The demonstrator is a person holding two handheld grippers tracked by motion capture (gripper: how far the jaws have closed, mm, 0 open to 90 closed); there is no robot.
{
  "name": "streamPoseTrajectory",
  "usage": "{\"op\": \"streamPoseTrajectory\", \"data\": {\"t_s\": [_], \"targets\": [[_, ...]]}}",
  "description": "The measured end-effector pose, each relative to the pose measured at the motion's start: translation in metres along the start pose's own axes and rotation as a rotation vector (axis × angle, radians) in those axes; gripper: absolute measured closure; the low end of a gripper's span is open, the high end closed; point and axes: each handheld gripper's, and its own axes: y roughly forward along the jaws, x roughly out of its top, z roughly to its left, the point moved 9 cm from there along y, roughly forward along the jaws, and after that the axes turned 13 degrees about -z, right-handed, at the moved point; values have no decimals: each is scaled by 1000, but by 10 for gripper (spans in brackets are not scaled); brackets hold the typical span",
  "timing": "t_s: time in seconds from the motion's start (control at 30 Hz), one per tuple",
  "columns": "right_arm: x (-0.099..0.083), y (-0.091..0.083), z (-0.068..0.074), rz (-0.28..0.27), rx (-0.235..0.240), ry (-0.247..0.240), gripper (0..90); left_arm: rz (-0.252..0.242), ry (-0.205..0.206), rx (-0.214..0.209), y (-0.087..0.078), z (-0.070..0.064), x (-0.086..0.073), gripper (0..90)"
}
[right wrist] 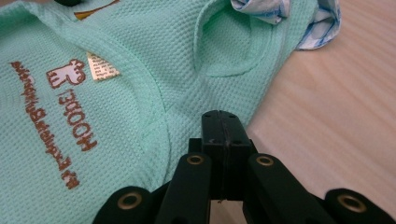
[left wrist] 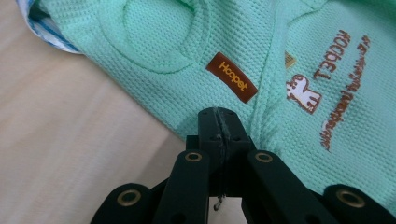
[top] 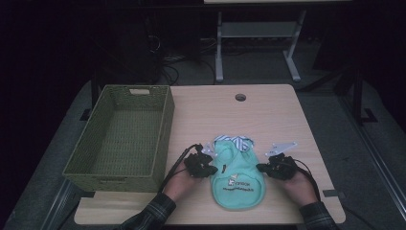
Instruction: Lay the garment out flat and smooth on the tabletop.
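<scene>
Pictured from above: mint-green pet shirt [top: 238, 176] spread flat on the near middle of a light wooden tabletop [top: 268, 110], printed side up, striped blue-and-white collar [top: 238, 140] at the far end. Flanked by two hand-held tools, left tool [top: 209, 163] at the shirt's left edge, right tool [top: 262, 167] at its right edge, each gripped by a hand in a plaid sleeve [top: 155, 212]. Seen along the left tool [left wrist: 218, 115]: black jaws pressed together, tips over the shirt's edge just below a brown "Hoopet" label [left wrist: 232, 77]; whether fabric was pinched between them, impossible to tell. Seen along the right tool [right wrist: 222, 116]: jaws likewise together at the opposite edge, beside an armhole [right wrist: 229, 46]. Left of the shirt, well apart: an olive woven basket [top: 163, 129].
</scene>
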Motion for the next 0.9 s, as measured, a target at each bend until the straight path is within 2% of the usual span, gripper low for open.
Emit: {"op": "streamPoseTrajectory", "data": {"t_s": [0.03,0.07,0.1,0.17,0.2,0.33,0.47,0.53,0.57,0.6,0.83,0.9], "targets": [[-1,-1,1,0,4,-1,899,9,12,-5,-1,-2,-1,888],[-3,-3,3,3,4,1,899,5,0,-7,-1,-5,-2,887],[-4,-4,4,1,7,1,899,14,10,-14,-2,-6,-3,886],[-5,-6,6,0,13,-1,897,-1,1,-13,-1,-10,-2,881],[-6,-7,7,0,15,-3,894,16,17,-18,-2,-10,-3,878],[-6,-8,8,-1,28,4,857,13,7,-31,-2,-9,-2,862],[-3,-10,6,-13,22,-8,829,3,-2,-35,-2,-9,-1,782],[1,-12,4,-32,21,1,802,-3,0,-30,-3,-5,1,739],[4,-14,2,-47,24,15,794,-19,-19,-22,-2,-5,3,719],[6,-15,1,-53,27,23,780,-11,-7,-18,-4,-2,3,703],[14,-14,-7,-71,32,27,680,-46,-28,16,-8,13,14,577],[18,-13,-10,-76,29,18,651,-56,-48,19,-9,17,17,542]]}}
